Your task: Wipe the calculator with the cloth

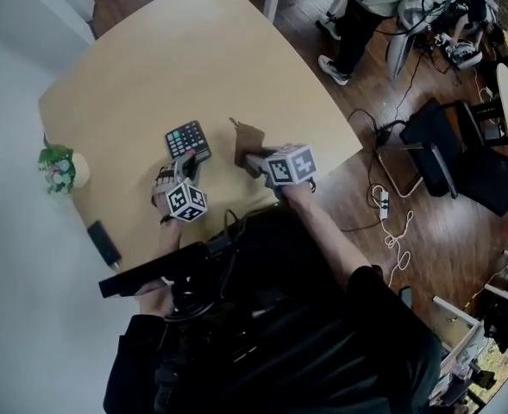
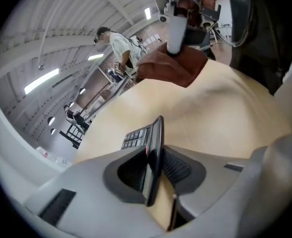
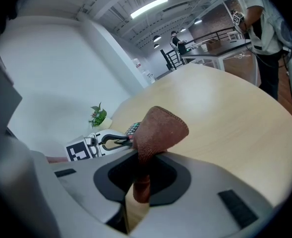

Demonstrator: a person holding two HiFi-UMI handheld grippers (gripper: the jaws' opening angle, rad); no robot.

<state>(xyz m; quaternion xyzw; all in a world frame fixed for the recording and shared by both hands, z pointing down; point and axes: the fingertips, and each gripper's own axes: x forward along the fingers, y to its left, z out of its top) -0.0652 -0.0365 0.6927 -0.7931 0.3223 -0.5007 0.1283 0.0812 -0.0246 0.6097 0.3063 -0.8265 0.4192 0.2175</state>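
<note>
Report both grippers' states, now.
Left gripper: closed on the calculator.
Right gripper: closed on the brown cloth.

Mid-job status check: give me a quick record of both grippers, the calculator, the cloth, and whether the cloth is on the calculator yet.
left gripper: shut on the calculator, clamping its near end
calculator: over the table, keys facing up
right gripper: shut on the cloth, brown, bunched beyond the jaws
cloth to calculator: apart, bare table between them
wiping contact: none yet
other: plant at the table's left edge
</note>
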